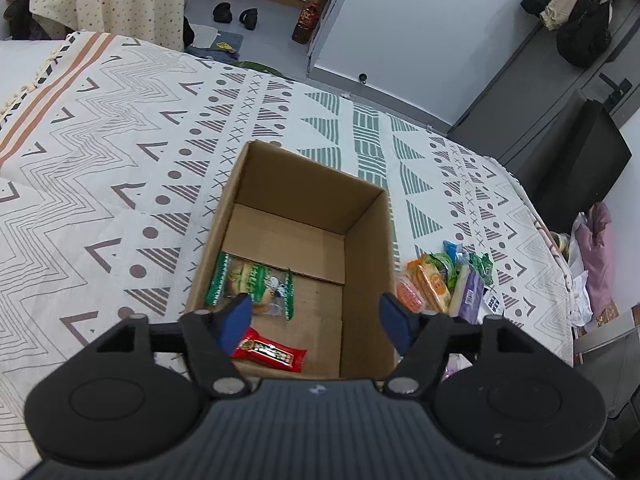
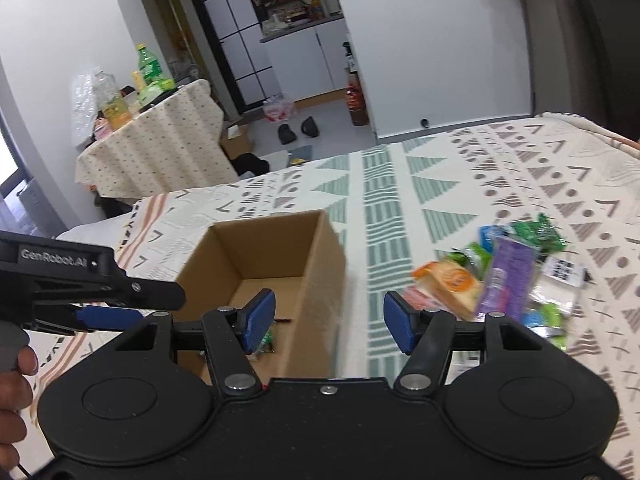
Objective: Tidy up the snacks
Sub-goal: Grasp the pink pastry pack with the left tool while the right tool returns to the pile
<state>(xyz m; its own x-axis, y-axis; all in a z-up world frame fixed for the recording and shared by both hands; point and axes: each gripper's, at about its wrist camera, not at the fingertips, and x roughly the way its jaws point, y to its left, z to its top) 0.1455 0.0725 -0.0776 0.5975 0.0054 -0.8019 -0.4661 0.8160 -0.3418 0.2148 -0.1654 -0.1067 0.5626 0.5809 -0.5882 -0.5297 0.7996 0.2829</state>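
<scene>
Both grippers are spread wide and neither has hold of anything. The left gripper (image 1: pixel 316 322) hangs over the near end of the cardboard box (image 1: pixel 362 248), its 2 blue pads (image 1: pixel 234 322) well apart, nothing pinched between them and not touching the box walls as far as I can tell. Looking down past it, 2 snacks sit on the box floor: a green-and-white packet (image 1: pixel 250 284) toward the near left corner, and a red wrapped bar (image 1: pixel 272 354) just nearer than that, partly tucked under the left pad from this angle. The far half of the box floor is bare cardboard.

The right gripper (image 2: pixel 329 322) is the same story, its blue pads (image 2: pixel 260 320) far apart and holding nothing. It sits over the bedspread (image 2: pixel 520 168) at the box's (image 2: pixel 280 248) near right corner. In that view the left gripper (image 2: pixel 100 316) comes in from the left edge, with a hand (image 2: pixel 16 396) on its grip at the bottom left.

The rest of the snacks (image 2: pixel 500 280) are in a loose pile on the patterned spread to the right of the box, near it but not touching: an orange packet (image 2: pixel 452 280) closest to the box, a purple pack (image 2: pixel 508 280) beside it, green wrappers (image 2: pixel 538 232) on the far side. That pile is motion-blurred in the right view, so I can't read labels. In the left wrist view the same pile (image 1: pixel 448 280) sits just right of the box wall.
</scene>
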